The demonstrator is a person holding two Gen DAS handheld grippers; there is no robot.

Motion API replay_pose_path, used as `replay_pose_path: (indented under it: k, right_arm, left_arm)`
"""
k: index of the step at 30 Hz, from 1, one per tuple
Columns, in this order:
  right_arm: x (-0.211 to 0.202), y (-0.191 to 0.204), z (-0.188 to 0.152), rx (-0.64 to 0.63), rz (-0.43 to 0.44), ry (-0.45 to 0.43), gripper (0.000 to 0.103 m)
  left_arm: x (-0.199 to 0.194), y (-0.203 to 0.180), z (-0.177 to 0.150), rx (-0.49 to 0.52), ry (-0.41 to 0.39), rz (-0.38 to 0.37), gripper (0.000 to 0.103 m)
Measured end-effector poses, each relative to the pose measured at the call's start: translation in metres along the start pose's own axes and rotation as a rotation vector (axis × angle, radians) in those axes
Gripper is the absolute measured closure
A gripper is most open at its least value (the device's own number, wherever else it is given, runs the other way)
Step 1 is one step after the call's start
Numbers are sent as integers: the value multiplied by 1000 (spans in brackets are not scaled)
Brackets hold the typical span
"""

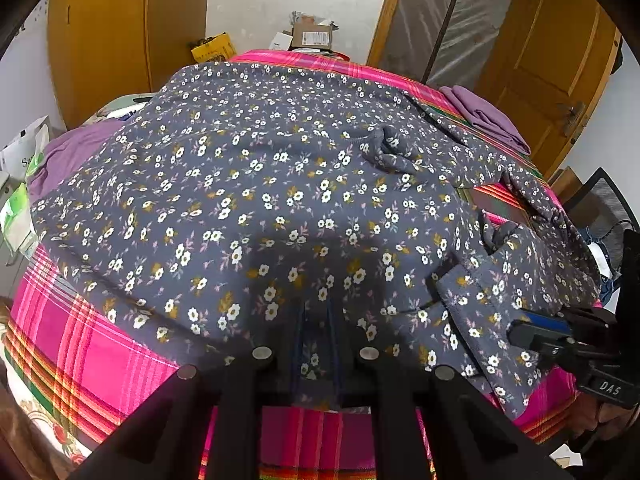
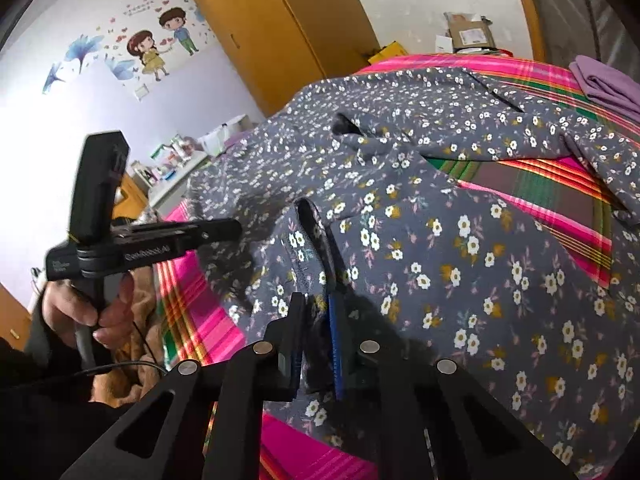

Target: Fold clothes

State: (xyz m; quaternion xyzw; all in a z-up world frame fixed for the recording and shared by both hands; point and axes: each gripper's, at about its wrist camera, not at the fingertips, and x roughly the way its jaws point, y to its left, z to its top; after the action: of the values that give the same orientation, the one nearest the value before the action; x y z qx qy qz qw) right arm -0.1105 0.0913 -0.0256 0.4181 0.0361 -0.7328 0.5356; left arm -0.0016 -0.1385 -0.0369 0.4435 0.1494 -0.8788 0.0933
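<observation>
A grey garment with small white flowers (image 1: 256,184) lies spread over a bed with a pink plaid sheet (image 1: 80,340). My left gripper (image 1: 316,312) is shut on the garment's near edge, and cloth shows between its fingers. In the right wrist view my right gripper (image 2: 316,306) is shut on a raised fold of the same garment (image 2: 440,264), with the fold pinched between the black and blue pads. The right gripper (image 1: 524,334) also shows at the garment's right corner in the left wrist view. A hand (image 2: 80,312) holds the left gripper (image 2: 234,229) at the left of the right wrist view.
A folded purple cloth (image 1: 488,120) lies at the bed's far right corner, and another purple cloth (image 1: 68,152) at the left edge. Cardboard boxes (image 1: 312,36) stand behind the bed. A wooden wardrobe (image 1: 104,40), a door (image 1: 552,60) and a black chair (image 1: 600,204) surround it.
</observation>
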Motion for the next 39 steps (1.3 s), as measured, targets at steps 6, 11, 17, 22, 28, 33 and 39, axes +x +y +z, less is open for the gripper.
replay_pose_path:
  k: [6, 11, 17, 22, 28, 33, 39]
  right_arm:
    - [4, -6, 0, 36, 16, 22, 88]
    - [7, -1, 0, 10, 24, 34, 77]
    - [8, 3, 0, -18, 4, 42, 93]
    - [2, 1, -1, -18, -1, 18, 94]
    - [-22, -12, 1, 24, -35, -60, 95]
    - [-63, -35, 0, 82, -123, -158, 95]
    - [-144, -80, -12, 196, -330, -317, 95]
  left_arm:
    - [1, -2, 0, 13, -4, 12, 92]
    - [2, -5, 0, 26, -6, 28, 92]
    - [2, -8, -1, 41, -7, 48, 92]
    - [3, -9, -2, 46, -8, 56, 92]
    - [3, -9, -2, 49, -8, 60, 92]
    - [3, -10, -2, 48, -6, 60, 92]
    - [-2, -15, -2, 52, -12, 28, 92]
